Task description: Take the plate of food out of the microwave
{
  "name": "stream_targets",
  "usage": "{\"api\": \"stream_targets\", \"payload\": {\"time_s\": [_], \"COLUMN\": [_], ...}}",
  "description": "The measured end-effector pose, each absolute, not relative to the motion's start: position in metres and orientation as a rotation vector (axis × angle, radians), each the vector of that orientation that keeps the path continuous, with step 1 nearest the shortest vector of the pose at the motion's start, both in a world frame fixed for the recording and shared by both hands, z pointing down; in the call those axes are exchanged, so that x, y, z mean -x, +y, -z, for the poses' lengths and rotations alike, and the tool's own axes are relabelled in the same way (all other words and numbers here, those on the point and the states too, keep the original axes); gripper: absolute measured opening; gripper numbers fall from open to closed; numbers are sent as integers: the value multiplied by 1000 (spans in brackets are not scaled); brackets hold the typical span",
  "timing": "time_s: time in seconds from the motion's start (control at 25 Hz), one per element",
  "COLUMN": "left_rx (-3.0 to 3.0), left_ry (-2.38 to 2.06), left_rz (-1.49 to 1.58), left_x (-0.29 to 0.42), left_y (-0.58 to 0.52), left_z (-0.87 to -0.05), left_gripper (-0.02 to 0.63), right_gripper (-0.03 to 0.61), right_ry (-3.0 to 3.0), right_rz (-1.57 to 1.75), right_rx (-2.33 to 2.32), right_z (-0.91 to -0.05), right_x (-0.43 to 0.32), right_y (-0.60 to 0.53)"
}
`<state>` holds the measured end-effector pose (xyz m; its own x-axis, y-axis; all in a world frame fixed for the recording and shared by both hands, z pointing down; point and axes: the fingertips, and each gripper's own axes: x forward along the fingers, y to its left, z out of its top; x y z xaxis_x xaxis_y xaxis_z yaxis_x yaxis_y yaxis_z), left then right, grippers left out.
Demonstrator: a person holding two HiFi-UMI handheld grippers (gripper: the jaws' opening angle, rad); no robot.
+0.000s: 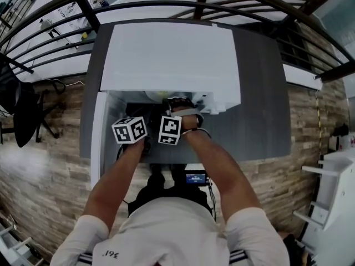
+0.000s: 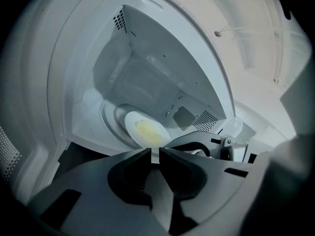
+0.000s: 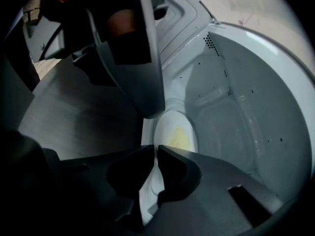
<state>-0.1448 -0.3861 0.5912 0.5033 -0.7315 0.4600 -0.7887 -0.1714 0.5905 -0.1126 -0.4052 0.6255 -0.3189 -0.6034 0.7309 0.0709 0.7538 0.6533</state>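
Observation:
A white plate (image 2: 142,129) with a yellow patch of food lies on the glass turntable (image 2: 109,121) inside the open white microwave (image 1: 172,54). My left gripper (image 2: 154,154) stands at the plate's near rim, its jaws drawn together with a pale strip of rim between the tips. My right gripper (image 3: 155,151) grips the rim (image 3: 170,122) beside it, and the plate (image 3: 178,135) stretches beyond its jaws. In the head view both marker cubes (image 1: 130,130) (image 1: 170,129) sit side by side at the oven's mouth, and the fingertips are hidden inside.
The microwave door (image 1: 99,143) hangs open at the left. The oven stands on a dark grey table (image 1: 260,121). A black chair (image 1: 25,110) is at the far left and a white shelf unit (image 1: 333,198) at the right. Railings cross the back.

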Motion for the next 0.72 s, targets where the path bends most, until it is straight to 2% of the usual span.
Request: {"api": "stream_targets", "payload": {"time_s": [0.24,0.4,0.72], "left_rx": [-1849,-1814,-1773], "left_ry": [-1202,-1151,-1121], "left_rz": [-33,6,72], "left_x": [144,139,139], "left_y": [-383,-383,-385], "left_z": [-604,-605,-607], "left_gripper": [32,74,76], "right_gripper": [25,21,21], "right_ry": [-1838,-1855,-1846], "right_rz": [756,781,798], "right_rx": [-423,-419,-421], "right_z": [-614,-610,-612], "right_x": [108,107,96], "right_y": [-381,-370,-368]}}
